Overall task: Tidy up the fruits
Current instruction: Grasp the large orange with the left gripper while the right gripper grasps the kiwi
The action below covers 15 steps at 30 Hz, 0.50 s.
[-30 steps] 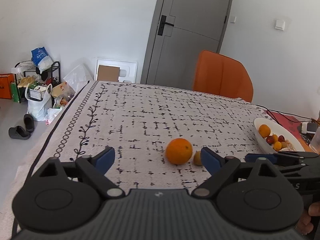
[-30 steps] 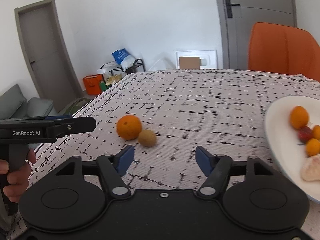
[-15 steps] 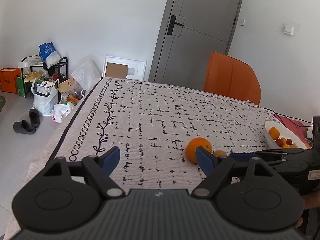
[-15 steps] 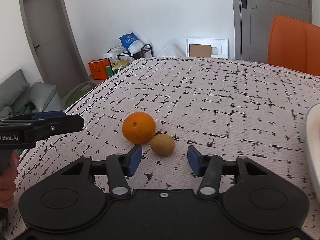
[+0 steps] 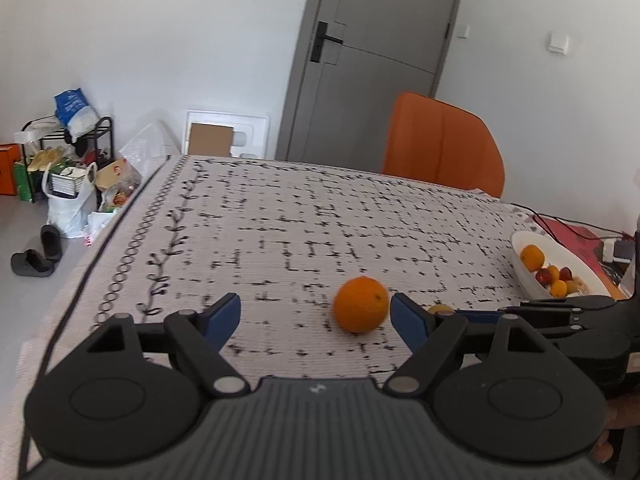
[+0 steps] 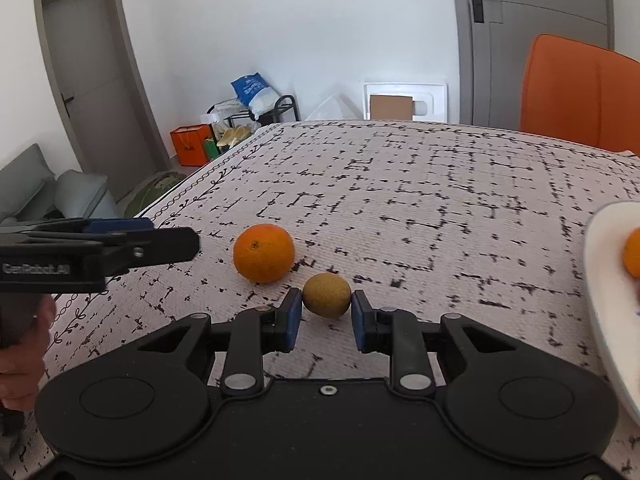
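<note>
Kiwi [image 6: 327,295] sat on the patterned tablecloth [image 6: 400,200] between the blue pads of the right gripper [image 6: 325,315], whose narrowed jaws touched or nearly touched its sides; firm grip could not be told. Just beyond lay an orange [image 6: 263,253]. The left gripper [image 5: 316,316] hovered wide open near that orange. Farther right, a white plate [image 5: 524,276] held more fruit.

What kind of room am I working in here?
Likely a home dining area: a cloth-covered table, an orange chair at it, and a shoe rack with bags by the wall.
</note>
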Tool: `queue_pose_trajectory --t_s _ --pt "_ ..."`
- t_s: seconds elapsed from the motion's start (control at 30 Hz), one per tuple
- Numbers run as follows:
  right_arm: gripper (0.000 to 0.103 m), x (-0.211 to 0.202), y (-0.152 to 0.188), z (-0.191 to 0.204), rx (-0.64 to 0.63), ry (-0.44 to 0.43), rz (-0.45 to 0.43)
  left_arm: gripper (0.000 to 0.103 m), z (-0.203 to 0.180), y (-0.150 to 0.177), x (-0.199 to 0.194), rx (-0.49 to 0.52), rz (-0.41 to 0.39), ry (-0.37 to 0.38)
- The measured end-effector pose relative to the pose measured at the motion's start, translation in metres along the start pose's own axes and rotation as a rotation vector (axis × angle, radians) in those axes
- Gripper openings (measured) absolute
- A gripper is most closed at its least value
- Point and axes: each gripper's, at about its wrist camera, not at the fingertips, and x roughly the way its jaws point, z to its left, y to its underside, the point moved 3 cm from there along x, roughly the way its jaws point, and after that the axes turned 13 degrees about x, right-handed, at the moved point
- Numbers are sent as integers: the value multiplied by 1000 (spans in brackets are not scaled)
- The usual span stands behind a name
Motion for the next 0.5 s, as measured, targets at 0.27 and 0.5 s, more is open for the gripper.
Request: queue_pose_trajectory --t_s 0.27,0.5 --pt "25 -24 1 -19 40 20 -42 81 -21 -5 18 42 25 27" --pt "25 -45 0 -38 74 41 -84 80 -39 -8 35 74 52 31"
